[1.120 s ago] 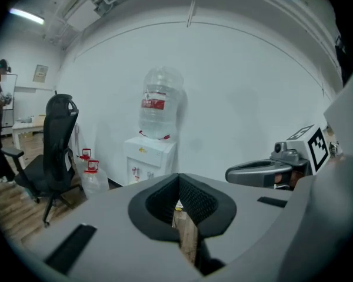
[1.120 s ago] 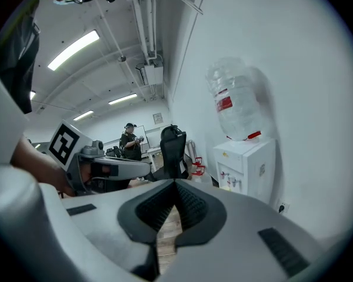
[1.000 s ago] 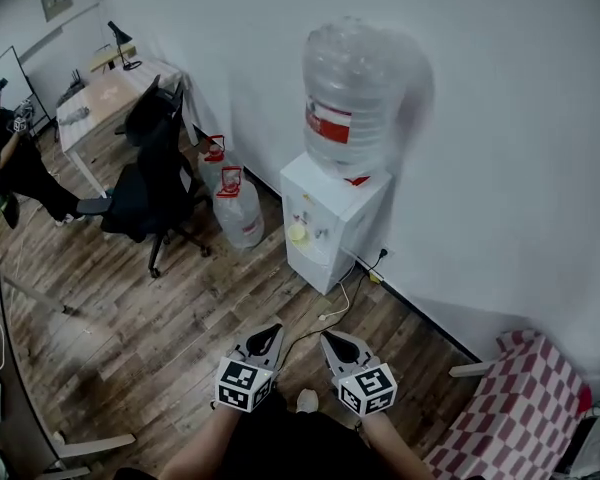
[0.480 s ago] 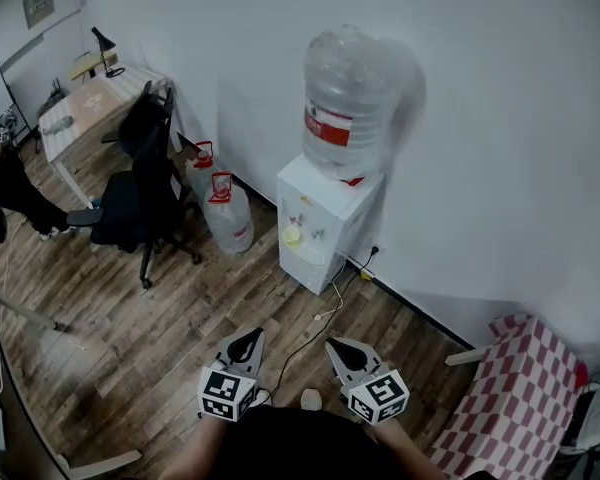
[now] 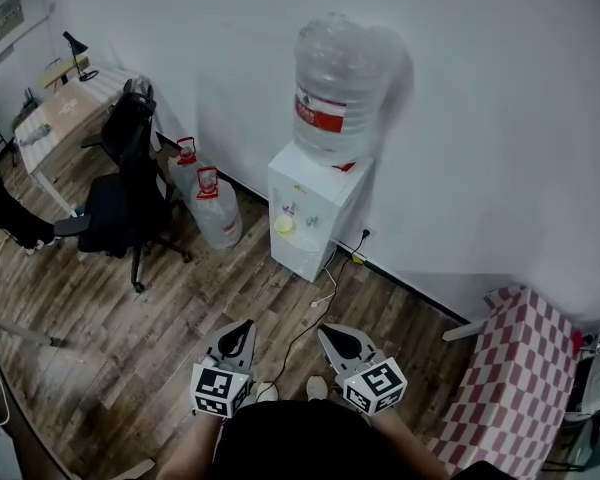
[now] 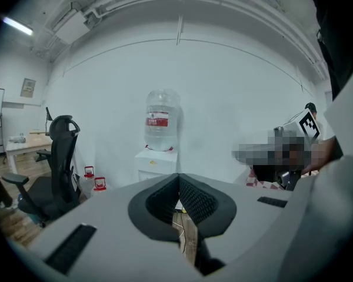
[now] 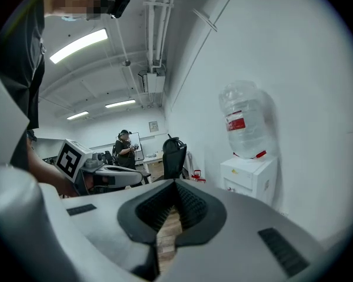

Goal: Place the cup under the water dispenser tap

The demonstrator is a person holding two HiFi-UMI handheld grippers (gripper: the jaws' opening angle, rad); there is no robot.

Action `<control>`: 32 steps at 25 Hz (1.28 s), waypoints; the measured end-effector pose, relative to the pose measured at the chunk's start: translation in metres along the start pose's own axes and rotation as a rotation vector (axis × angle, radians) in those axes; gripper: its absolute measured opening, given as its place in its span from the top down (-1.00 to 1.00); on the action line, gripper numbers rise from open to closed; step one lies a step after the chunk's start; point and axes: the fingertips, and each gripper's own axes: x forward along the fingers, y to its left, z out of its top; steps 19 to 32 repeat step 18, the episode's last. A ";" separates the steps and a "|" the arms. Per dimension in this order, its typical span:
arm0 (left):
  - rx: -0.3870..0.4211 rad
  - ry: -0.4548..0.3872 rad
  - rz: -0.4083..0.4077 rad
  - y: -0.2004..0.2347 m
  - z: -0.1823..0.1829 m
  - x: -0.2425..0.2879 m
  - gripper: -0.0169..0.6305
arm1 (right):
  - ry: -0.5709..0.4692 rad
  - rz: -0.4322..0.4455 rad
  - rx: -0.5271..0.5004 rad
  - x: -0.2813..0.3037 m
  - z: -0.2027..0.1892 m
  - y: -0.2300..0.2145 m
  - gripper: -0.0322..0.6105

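Both left gripper [image 5: 242, 328] and right gripper [image 5: 329, 333] pressed together; cup [image 5: 283, 225] (small, yellow) at dispenser [image 5: 318, 190].

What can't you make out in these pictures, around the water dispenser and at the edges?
- Head view: the yellow thing on the front of the water dispenser is too small to call a cup.
- Left gripper view: the left gripper hides the dispenser's lower part with its own body.
- Head view: the left edge cuts off a person.
- All views: the print on the bottle label is too small to read.
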 end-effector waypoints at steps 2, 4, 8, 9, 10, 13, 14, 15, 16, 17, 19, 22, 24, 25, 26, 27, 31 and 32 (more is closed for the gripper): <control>-0.011 0.006 -0.008 0.003 -0.006 -0.003 0.91 | 0.008 -0.012 -0.006 0.001 -0.002 0.004 0.83; -0.015 0.010 -0.014 0.006 -0.012 -0.006 0.91 | 0.013 -0.029 -0.004 0.001 -0.005 0.005 0.83; -0.011 0.011 -0.023 0.014 -0.014 -0.009 0.91 | 0.017 -0.059 -0.003 0.001 -0.008 0.004 0.83; -0.010 0.008 -0.023 0.016 -0.013 -0.009 0.91 | 0.017 -0.064 -0.005 0.001 -0.007 0.004 0.83; -0.009 0.006 -0.023 0.018 -0.012 -0.010 0.91 | 0.015 -0.067 -0.006 0.001 -0.006 0.004 0.83; -0.008 -0.001 -0.026 0.022 -0.011 -0.010 0.91 | 0.011 -0.075 -0.011 0.003 -0.005 0.005 0.83; -0.008 -0.002 -0.029 0.023 -0.011 -0.010 0.91 | 0.011 -0.078 -0.013 0.003 -0.006 0.005 0.83; -0.007 -0.002 -0.032 0.022 -0.011 -0.010 0.91 | 0.010 -0.081 -0.013 0.003 -0.006 0.005 0.83; -0.006 -0.002 -0.035 0.022 -0.012 -0.009 0.91 | 0.010 -0.086 -0.013 0.003 -0.006 0.004 0.83; -0.004 -0.001 -0.038 0.022 -0.012 -0.009 0.91 | 0.010 -0.091 -0.012 0.003 -0.006 0.003 0.83; -0.003 -0.001 -0.040 0.022 -0.012 -0.008 0.91 | 0.009 -0.096 -0.011 0.002 -0.006 0.002 0.83; -0.003 -0.001 -0.040 0.022 -0.012 -0.008 0.91 | 0.009 -0.096 -0.011 0.002 -0.006 0.002 0.83; -0.003 -0.001 -0.040 0.022 -0.012 -0.008 0.91 | 0.009 -0.096 -0.011 0.002 -0.006 0.002 0.83; -0.003 -0.001 -0.040 0.022 -0.012 -0.008 0.91 | 0.009 -0.096 -0.011 0.002 -0.006 0.002 0.83; -0.003 -0.001 -0.040 0.022 -0.012 -0.008 0.91 | 0.009 -0.096 -0.011 0.002 -0.006 0.002 0.83; -0.003 -0.001 -0.040 0.022 -0.012 -0.008 0.91 | 0.009 -0.096 -0.011 0.002 -0.006 0.002 0.83; -0.003 -0.001 -0.040 0.022 -0.012 -0.008 0.91 | 0.009 -0.096 -0.011 0.002 -0.006 0.002 0.83; -0.003 -0.001 -0.040 0.022 -0.012 -0.008 0.91 | 0.009 -0.096 -0.011 0.002 -0.006 0.002 0.83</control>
